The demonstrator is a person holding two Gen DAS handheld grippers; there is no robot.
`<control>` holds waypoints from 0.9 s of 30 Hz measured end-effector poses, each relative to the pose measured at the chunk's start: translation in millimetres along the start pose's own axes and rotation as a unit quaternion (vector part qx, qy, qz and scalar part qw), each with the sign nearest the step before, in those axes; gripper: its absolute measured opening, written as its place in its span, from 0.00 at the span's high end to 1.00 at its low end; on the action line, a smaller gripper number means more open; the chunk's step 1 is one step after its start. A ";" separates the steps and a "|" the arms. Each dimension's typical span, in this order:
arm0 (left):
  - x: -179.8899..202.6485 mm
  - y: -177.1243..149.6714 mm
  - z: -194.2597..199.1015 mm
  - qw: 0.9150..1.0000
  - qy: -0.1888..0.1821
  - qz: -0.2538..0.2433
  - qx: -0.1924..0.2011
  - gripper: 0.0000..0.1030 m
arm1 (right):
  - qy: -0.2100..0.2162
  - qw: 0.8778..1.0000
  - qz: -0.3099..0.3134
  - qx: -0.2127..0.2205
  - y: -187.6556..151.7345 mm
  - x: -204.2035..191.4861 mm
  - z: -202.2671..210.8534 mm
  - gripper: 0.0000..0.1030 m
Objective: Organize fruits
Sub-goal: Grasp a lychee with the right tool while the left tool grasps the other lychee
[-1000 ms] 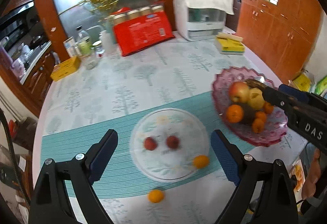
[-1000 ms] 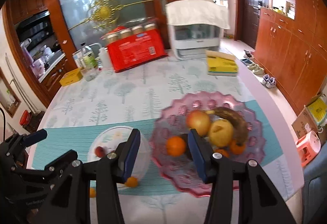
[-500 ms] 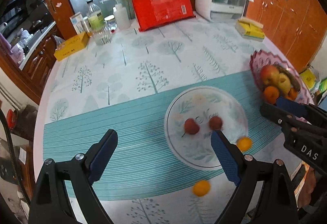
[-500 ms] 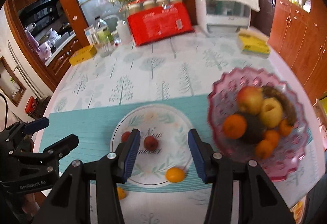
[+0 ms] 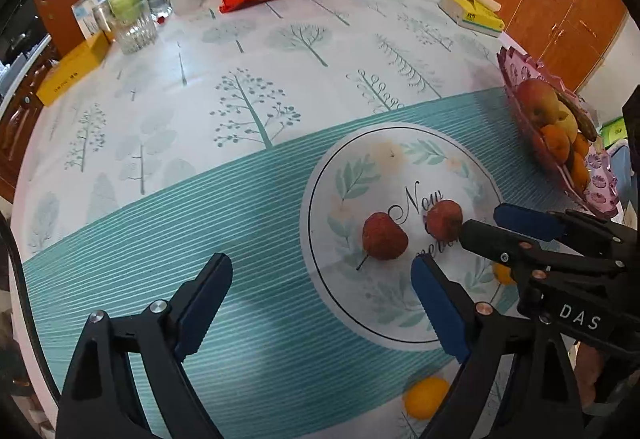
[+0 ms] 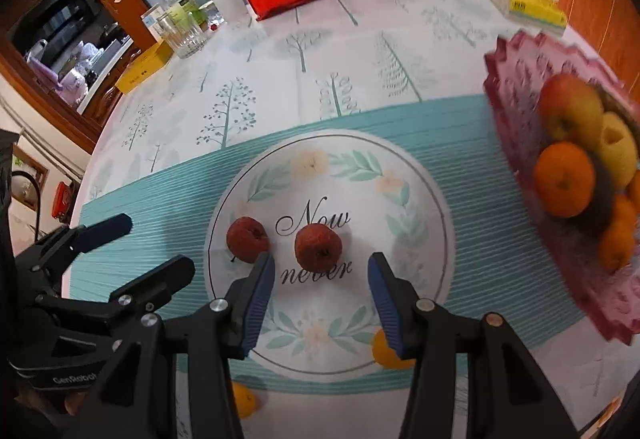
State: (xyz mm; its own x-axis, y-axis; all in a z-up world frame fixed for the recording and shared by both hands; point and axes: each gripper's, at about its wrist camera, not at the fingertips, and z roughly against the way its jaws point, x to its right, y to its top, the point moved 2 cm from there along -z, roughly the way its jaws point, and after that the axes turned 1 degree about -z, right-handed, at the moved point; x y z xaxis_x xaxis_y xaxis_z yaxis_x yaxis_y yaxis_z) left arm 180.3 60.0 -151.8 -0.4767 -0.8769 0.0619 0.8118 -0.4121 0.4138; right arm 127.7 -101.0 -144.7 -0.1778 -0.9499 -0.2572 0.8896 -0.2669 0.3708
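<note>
Right gripper (image 6: 322, 293) hangs over the round printed plate (image 6: 420, 199) with its jaws spread wide and nothing in them, the right-hand red fruit (image 6: 318, 247) sitting just ahead at 12 o'clock between the tips. The other red fruit (image 6: 247, 239) sits just beside it at 9 o'clock. Left gripper (image 5: 320, 309) is also wide open and empty over the teal mat (image 5: 200, 239), and the pink fruit bowl (image 6: 516, 87) with an apple (image 6: 570, 111) and oranges is off at 3 o'clock on the bench.
</note>
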 end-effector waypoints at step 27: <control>38.8 12.8 -52.7 0.997 -0.031 -0.031 -0.058 0.64 | 0.004 1.000 0.002 -0.010 -0.8 25.0 -6.1 0.72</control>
State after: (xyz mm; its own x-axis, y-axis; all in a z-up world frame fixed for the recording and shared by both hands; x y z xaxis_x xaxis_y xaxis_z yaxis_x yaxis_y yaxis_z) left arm 190.0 7.6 -191.9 -0.5437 -0.8336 0.0972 0.8122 -0.4934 0.3114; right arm 125.1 -123.5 -156.8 -0.1706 -0.9495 -0.2632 0.8989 -0.2594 0.3532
